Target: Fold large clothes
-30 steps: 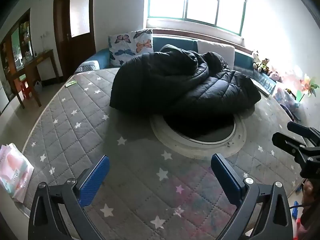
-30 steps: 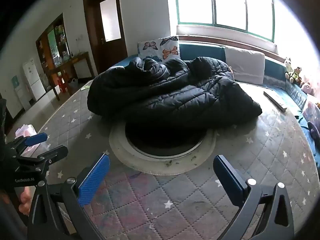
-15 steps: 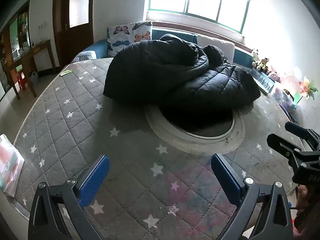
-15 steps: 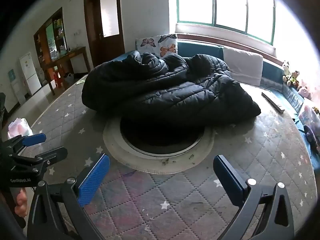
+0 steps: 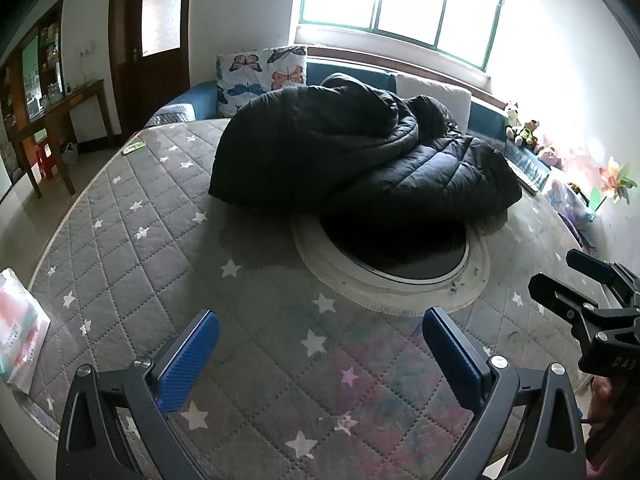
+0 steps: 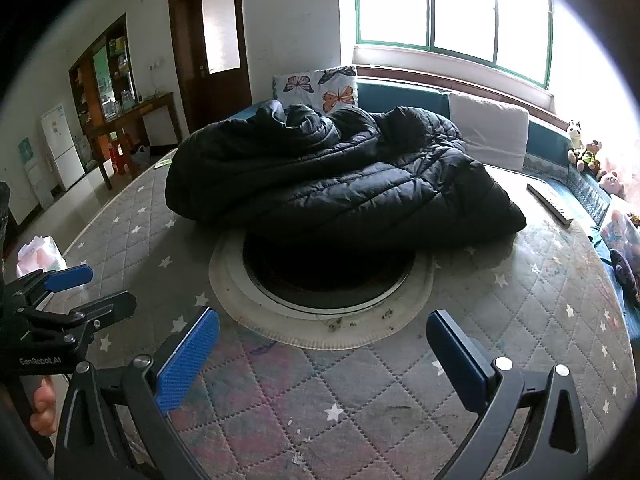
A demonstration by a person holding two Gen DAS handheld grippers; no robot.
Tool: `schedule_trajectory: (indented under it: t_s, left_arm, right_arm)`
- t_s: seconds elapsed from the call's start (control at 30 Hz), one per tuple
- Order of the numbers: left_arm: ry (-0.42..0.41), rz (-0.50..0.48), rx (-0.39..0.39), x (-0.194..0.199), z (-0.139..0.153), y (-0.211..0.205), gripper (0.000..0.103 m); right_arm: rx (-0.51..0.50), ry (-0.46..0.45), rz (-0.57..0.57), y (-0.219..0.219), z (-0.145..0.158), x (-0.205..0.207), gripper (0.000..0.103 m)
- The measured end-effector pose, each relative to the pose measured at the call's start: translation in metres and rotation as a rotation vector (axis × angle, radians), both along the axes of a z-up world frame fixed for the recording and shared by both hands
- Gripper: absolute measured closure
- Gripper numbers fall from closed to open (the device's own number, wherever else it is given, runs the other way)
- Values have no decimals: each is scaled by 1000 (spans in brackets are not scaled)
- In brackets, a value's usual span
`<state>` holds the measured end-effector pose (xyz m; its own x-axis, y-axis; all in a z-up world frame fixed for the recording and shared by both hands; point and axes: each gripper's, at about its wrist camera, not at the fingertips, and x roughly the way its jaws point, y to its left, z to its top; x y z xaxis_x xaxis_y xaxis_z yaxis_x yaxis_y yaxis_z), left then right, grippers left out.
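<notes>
— Where is the garment seen?

— A black quilted down coat [image 5: 360, 164] is heaped in a crumpled mound on the far half of a round table covered by a grey star-print quilted mat [image 5: 132, 240]. Its near edge is draped over the back of a round recessed opening [image 5: 400, 264] at the table's centre, so part of that ring is hidden.

— And how are the grippers held?

— The left gripper [image 5: 320, 360] is held low over the near part of the mat, its blue-padded fingers [image 5: 188, 360] spread wide with nothing between them. The right gripper [image 6: 324, 360] is likewise spread wide and empty, well short of the coat. Each is glimpsed at the edge of the other's view, and part of a hand [image 6: 42, 408] is seen on the left one's handle.

— What is noted around the table?

— A butterfly-print cushion [image 6: 320, 88] and a white cushion [image 6: 488, 128] are propped behind the coat on a blue bench under the window. Soft toys [image 6: 584, 152] are lined along the right side, and a pale pink packet [image 5: 16, 336] is lying at the table's left edge.
</notes>
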<state>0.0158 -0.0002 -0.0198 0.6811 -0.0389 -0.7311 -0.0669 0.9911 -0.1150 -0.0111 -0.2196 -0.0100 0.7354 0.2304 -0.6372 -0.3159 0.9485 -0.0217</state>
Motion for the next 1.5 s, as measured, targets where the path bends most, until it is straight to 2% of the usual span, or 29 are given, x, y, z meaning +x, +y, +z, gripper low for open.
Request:
schedule_trajectory:
  t_s: [0.63, 1.5]
  left_arm:
    - [-24, 0, 9, -3, 17, -3, 0]
    - [-20, -3, 14, -2, 17, -3, 0]
  right_arm:
    - [21, -6, -14, -5, 7, 0, 0]
    - [17, 2, -7, -3, 6, 1, 0]
